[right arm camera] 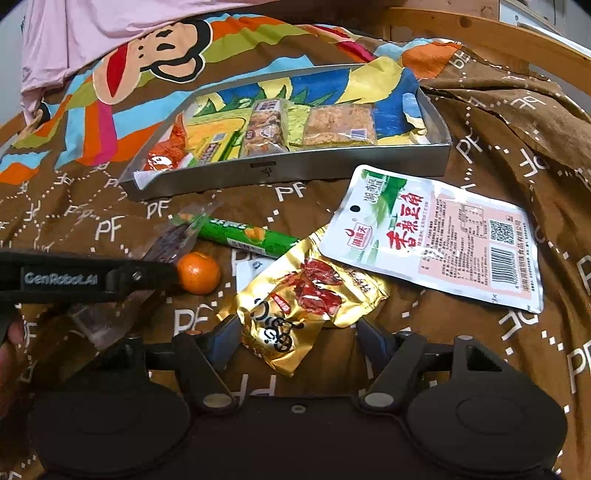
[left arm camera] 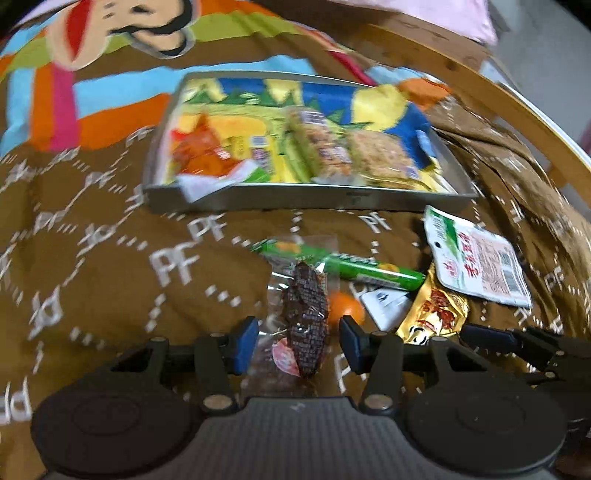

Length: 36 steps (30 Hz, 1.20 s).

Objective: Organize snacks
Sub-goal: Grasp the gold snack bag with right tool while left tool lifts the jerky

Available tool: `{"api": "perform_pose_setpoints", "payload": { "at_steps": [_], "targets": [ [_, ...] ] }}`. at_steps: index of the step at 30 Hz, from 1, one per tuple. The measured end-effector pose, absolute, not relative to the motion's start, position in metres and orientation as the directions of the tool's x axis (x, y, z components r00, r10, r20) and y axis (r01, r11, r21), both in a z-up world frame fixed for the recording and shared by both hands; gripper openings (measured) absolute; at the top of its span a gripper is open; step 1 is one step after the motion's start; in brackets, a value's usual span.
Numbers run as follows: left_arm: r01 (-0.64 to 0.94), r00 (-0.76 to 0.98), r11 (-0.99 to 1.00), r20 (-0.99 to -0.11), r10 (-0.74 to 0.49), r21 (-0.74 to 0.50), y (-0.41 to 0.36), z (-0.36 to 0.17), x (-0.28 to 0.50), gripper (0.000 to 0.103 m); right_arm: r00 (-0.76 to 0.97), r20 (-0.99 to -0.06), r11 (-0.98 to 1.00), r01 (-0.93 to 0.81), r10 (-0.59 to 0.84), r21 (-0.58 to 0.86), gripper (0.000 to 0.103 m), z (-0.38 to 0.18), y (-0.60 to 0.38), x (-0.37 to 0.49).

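A grey metal tray [left arm camera: 310,201] [right arm camera: 295,168] holds a big yellow-blue bag, an orange packet and two cereal bars. In front of it on the brown cloth lie a green stick snack [left arm camera: 347,264] [right arm camera: 251,234], a small orange [left arm camera: 345,308] [right arm camera: 198,272], a gold packet [left arm camera: 436,310] [right arm camera: 306,306], a white-pink packet [left arm camera: 476,258] [right arm camera: 439,236] and a dark snack in clear wrap [left arm camera: 306,314] [right arm camera: 166,243]. My left gripper [left arm camera: 299,341] is open, its jaws either side of the dark snack. My right gripper [right arm camera: 299,341] is open, its jaws either side of the gold packet's near end.
A brown "PF" cloth with a colourful cartoon print [right arm camera: 155,48] covers the surface. A wooden rail [left arm camera: 480,74] curves along the right. Pink fabric [right arm camera: 92,29] lies at the back. The left gripper's arm [right arm camera: 74,277] crosses the right wrist view at left.
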<state>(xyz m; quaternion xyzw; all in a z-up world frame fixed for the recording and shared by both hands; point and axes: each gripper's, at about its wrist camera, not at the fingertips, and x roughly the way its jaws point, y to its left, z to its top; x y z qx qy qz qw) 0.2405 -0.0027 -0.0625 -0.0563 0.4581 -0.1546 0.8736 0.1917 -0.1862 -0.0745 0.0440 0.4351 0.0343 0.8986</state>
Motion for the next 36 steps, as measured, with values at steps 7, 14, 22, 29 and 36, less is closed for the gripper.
{"api": "perform_pose_setpoints", "payload": {
  "at_steps": [7, 14, 22, 29, 36],
  "targets": [
    [0.126, 0.576, 0.950, -0.759, -0.304, -0.285, 0.013, -0.057, 0.229, 0.052, 0.624, -0.767, 0.972, 0.049, 0.149, 0.229, 0.089, -0.077, -0.194, 0.199],
    [0.142, 0.572, 0.968, -0.781, -0.250, -0.206, 0.002, -0.062, 0.225, 0.052, 0.614, -0.782, 0.953, 0.163, 0.106, 0.257, 0.090, -0.082, -0.196, 0.213],
    [0.135, 0.533, 0.969, -0.809, -0.247, -0.207, 0.000, -0.066, 0.216, 0.052, 0.570, -0.818, 0.973, 0.137, 0.077, 0.187, 0.057, -0.077, -0.193, 0.202],
    [0.153, 0.508, 0.970, -0.827, -0.241, -0.189, -0.006, -0.076, 0.217, 0.051, 0.554, -0.825, 0.964, 0.140, 0.113, 0.226, 0.066, -0.079, -0.197, 0.198],
    [0.164, 0.504, 0.971, -0.831, -0.236, -0.176, -0.008, -0.081, 0.218, 0.052, 0.565, -0.819, 0.973, 0.120, 0.099, 0.200, 0.072, -0.082, -0.186, 0.200]
  ]
}}
